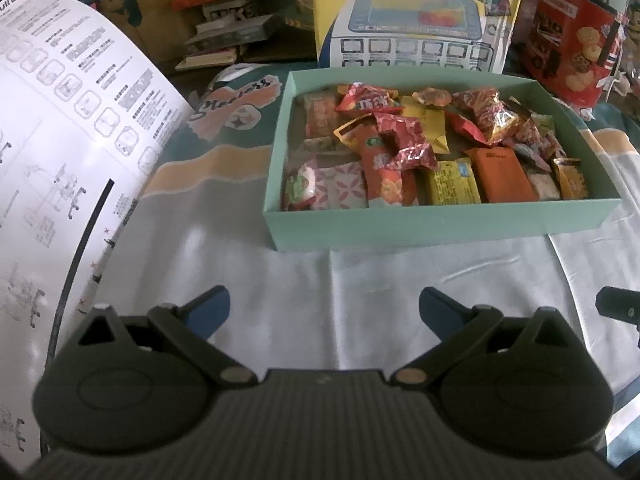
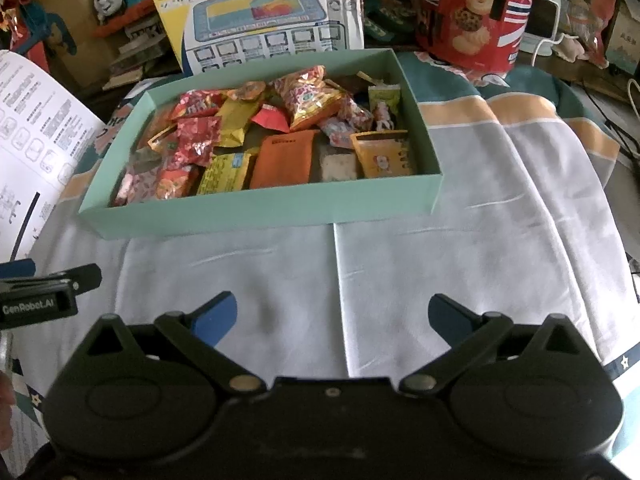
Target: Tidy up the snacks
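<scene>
- Pale cloth (image 1: 360,280) spread under everything, creased, with teal and tan bands at the far edge.
- White instruction sheet (image 1: 60,140) at 9 o'clock, curling up.
- Mint box (image 1: 420,228) at 12 o'clock, resting on cloth, filled with snacks (image 1: 396,148).
- Left gripper (image 1: 324,312) low at 6 o'clock, spread wide, holding nothing.
- Right gripper (image 2: 332,320) likewise wide, holding nothing.
- Orange packet (image 2: 286,158) flat near the box's front wall.
</scene>
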Tool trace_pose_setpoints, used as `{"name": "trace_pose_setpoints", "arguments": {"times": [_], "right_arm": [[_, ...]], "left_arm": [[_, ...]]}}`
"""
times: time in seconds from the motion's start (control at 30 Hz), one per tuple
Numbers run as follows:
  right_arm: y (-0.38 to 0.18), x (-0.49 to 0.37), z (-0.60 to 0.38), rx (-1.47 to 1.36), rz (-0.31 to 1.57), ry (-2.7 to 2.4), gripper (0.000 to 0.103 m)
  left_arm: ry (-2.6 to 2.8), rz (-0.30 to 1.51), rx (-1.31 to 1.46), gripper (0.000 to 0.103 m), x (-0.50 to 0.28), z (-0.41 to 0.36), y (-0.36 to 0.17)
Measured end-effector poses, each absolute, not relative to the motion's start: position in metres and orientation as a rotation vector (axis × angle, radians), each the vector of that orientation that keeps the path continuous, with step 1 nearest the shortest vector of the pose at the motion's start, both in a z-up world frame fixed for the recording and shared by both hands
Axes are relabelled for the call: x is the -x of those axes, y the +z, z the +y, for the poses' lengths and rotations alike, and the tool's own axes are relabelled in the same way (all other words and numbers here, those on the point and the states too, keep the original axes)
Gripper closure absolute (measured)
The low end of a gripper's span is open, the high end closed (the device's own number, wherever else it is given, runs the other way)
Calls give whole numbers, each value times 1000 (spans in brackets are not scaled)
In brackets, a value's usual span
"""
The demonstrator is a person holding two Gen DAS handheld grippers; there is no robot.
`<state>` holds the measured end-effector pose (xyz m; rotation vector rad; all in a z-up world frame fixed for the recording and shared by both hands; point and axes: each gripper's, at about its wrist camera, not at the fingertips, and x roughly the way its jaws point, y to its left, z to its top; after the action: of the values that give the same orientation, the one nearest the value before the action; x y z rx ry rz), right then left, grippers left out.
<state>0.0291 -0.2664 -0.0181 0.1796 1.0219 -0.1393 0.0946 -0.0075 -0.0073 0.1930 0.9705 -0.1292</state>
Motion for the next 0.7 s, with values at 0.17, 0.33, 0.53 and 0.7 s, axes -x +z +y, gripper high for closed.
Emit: {"name": "trace_pose_setpoints", "arguments": {"times": [0.17,0.33,0.53,0.7], "right_arm": [[-16,-29,-268,-178,1024,-143,0],[-14,-29,-269,-177,1021,-149,0],[-13,-30,-266,-173,1021,-150,0],[-14,-31,-265,-174,1020,-152,0]], "left_arm": [[-131,976,-192,0,-96,-8,-6],[-135,974,-196,0,-96,-8,-6],[-138,975,-196,0,-97,-9,-6],[-137,971,-193,0,-96,-9,-6]]}}
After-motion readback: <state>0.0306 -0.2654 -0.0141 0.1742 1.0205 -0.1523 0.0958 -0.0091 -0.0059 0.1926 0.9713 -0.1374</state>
